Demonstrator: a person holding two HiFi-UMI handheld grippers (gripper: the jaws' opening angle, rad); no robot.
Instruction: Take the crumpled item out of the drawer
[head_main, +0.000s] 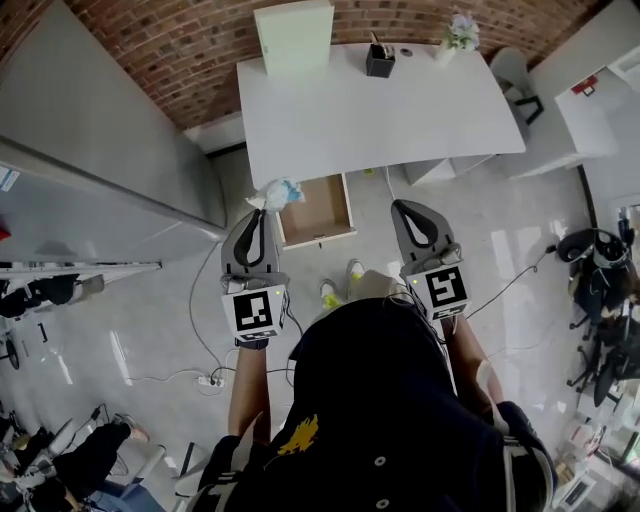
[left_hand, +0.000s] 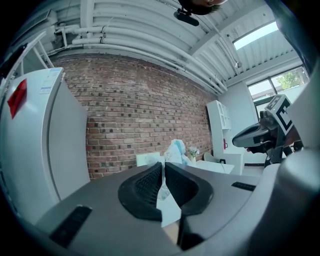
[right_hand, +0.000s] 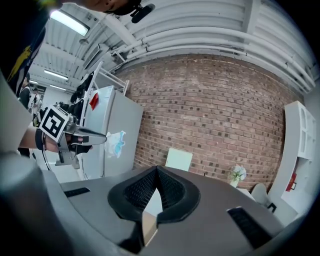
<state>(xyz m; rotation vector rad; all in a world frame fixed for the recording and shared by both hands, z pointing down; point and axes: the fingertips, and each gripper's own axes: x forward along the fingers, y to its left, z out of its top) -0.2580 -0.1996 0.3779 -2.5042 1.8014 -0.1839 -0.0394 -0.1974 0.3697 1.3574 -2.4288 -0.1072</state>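
**Open drawer station: crumpled item lifted out, held in the left gripper**

1. Brick wall (head_main: 150, 60): red-brown, runs behind the whole station.
2. Tall grey cabinet (head_main: 100, 140): stands left of the desk, with a red sticker near its top in the gripper views.
3. Floor (head_main: 500, 260): pale, with a power strip (head_main: 208, 380) and loose cables to the left of the person.
4. Tabletop (head_main: 400, 110): white and rectangular, against the wall.
5. Drawer (head_main: 320, 205): pulled out from under the tabletop's near edge, its light wooden inside in view.
6. Left gripper (head_main: 265, 210): raised just left of the drawer. Its jaws are pressed almost together, pinching the crumpled item at their tips.
7. Right gripper (head_main: 400, 208): raised just right of the drawer. Its jaws meet at the tips with nothing between them.
8. Pale green box (head_main: 294, 37): upright at the tabletop's far left edge.
9. Crumpled item (head_main: 278, 193): a white and light-blue wad, outside the drawer. It sticks out past the left gripper's tips, beside the drawer's left front corner. In the right gripper view it hangs free in the air.
10. Black pen holder (head_main: 379, 62): at the far edge of the tabletop, near the middle.
11. Small flower pot (head_main: 460, 32): at the far right corner of the tabletop.
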